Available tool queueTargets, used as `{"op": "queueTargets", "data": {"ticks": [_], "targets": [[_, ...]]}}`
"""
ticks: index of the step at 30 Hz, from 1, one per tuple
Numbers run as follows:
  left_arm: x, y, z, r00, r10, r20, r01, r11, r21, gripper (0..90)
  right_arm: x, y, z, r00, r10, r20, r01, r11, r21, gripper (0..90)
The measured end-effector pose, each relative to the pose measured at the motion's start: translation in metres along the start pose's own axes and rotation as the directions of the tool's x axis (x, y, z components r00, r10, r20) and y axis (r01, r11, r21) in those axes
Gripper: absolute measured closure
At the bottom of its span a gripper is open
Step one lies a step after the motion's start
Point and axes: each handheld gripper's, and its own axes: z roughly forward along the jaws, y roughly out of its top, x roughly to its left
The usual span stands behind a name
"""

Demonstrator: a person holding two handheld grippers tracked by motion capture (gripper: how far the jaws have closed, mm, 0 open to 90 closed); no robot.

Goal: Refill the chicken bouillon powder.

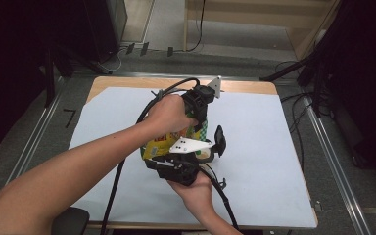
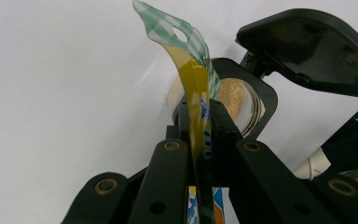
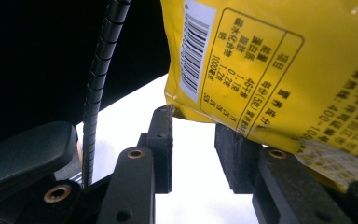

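From the high view, a yellow snack bag [image 1: 162,145] stands near the middle of the table [image 1: 264,161], on its white cover, held between both hands. The left tongs [image 1: 199,128] come down on the bag's green-checked top edge, apparently to keep that end fixed. The right tongs [image 1: 210,155] sit at the bag's near side, likely ready to take a second hold.

In the left gripper view, the left tongs [image 2: 200,122] are pressed together on the bag [image 2: 196,88], pinching its flat sealed strip edge-on, so the bag hangs steady.

In the right gripper view, the right tongs [image 3: 196,149] stand spread, with the bag's lower corner [image 3: 261,65] just above the gap and brushing the pads, not pinched
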Motion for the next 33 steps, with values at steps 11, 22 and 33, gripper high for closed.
{"op": "queueTargets", "data": {"ticks": [11,22,33], "targets": [[-0.0002,0.0014,0.0013,1.0,0.007,-0.005,-0.007,0.9999,0.011,86.7,-0.001,-0.0011,-0.0005,1.0,-0.003,0.005,0.003,1.0,0.001,69.5],[0.0024,-0.0008,0.001,1.0,0.0,0.0,0.0,0.9999,0.014,88.0,-0.0008,-0.0009,-0.0012,0.9999,-0.01,0.007,0.01,1.0,0.0,70.8],[0.0024,-0.0008,0.0009,1.0,-0.004,-0.005,0.004,0.9999,0.015,88.0,-0.0005,-0.0007,-0.0013,0.9999,-0.009,0.005,0.009,1.0,-0.002,70.7]]}}
